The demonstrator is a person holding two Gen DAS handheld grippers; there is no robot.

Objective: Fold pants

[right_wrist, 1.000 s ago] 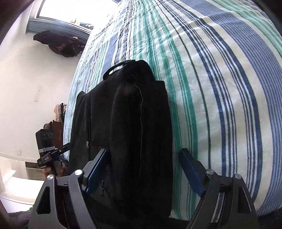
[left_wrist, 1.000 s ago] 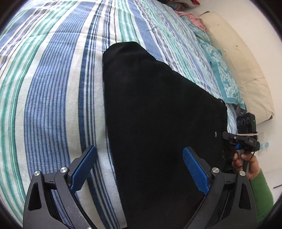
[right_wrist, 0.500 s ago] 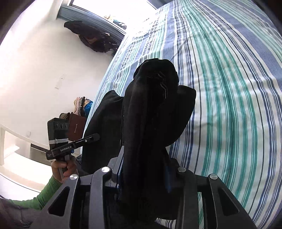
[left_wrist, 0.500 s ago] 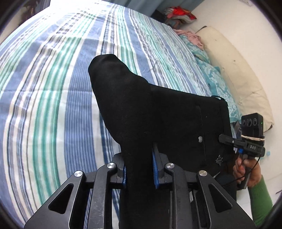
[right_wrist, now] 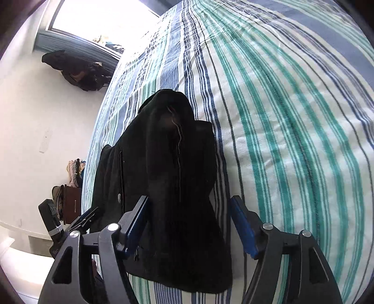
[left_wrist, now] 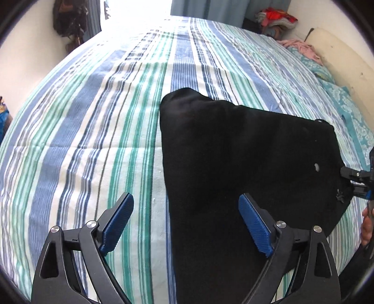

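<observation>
A home bedroom: striped bed [left_wrist: 116, 117], pillow [left_wrist: 339, 60]

pants [left_wrist: 245, 159] on bed [left_wrist: 93, 140] | pillow [left_wrist: 339, 60] at bed's right edge | window [right_wrist: 105, 21] behind bed

Half a second ago both tools pinched the pants [left_wrist: 245, 163]; now the left tool [left_wrist: 187, 224] and right tool [right_wrist: 189, 224] are opening, cloth released.

Left wrist cam sits close above the folded black fabric pants [left_wrist: 245, 163], angled down along the blue, green and white striped bedspread [left_wrist: 93, 140] toward the bright window end. Right wrist cam looks down from the opposite edge of the pants [right_wrist: 168, 168]; both views share pants and bedspread [right_wrist: 292, 117]
</observation>
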